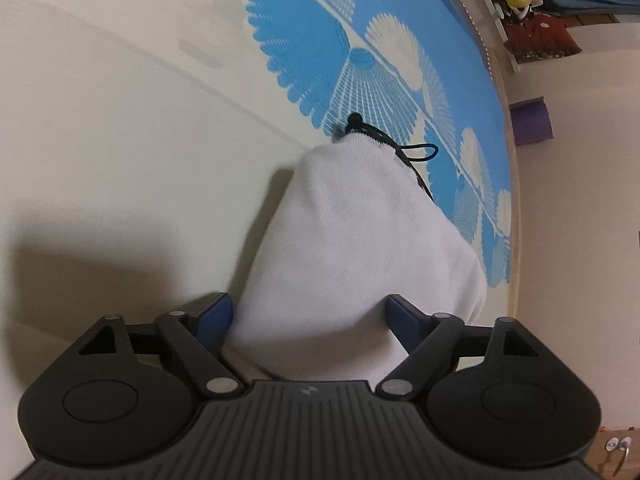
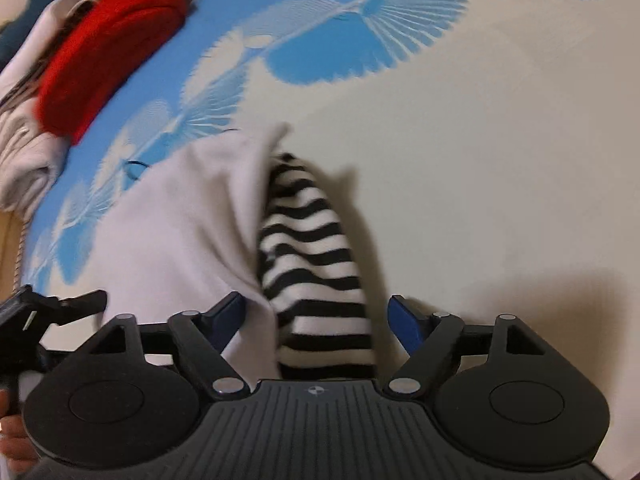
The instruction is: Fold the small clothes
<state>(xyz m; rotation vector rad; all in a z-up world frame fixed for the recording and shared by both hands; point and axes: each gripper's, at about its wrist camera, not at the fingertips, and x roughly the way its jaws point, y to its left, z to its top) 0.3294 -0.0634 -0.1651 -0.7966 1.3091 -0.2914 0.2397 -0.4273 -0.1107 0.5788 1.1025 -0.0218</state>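
A striped panel point(image 2: 316, 264) is shown only in the right wrist view; a black drawstring point(image 1: 404, 152) only in the left. The white garment point(image 1: 356, 248) is laid lengthwise away from both cameras on the mattress point(image 1: 120, 140). Both the left hand-held gripper point(image 1: 310, 312) and the right hand-held gripper point(image 2: 316, 312) are spread wide, with cloth lying between the fingers.

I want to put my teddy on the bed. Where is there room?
The plain cream sheet right of the striped cloth is bare. So is the cream part left of the white garment. It is crowded by the red cloth and the pile under it.
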